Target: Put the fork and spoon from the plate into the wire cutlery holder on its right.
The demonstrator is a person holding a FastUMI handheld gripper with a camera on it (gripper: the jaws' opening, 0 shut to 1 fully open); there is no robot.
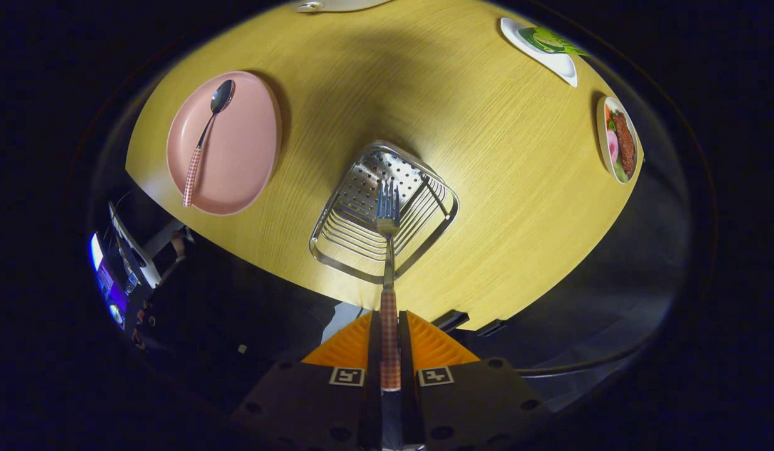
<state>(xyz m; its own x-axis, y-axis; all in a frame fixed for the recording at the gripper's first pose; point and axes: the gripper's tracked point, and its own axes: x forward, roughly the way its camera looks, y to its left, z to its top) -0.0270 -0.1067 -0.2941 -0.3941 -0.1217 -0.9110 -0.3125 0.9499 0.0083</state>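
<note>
Above a round wooden table (487,188), my gripper (390,341) is clamped on the fork (388,250) — both orange fingers (343,351) press its red-checked handle, which runs straight out ahead of me between them. The tines sit over the open top of the wire cutlery holder (337,241), seen from above with its perforated base; whether they have passed below its rim I cannot tell. To the holder's left, well apart from it, the pink plate (249,150) carries the spoon (205,138) — bowl away from me, checked handle toward the table's near edge. Two dishes of food (619,141) sit at the table's far right rim.
</note>
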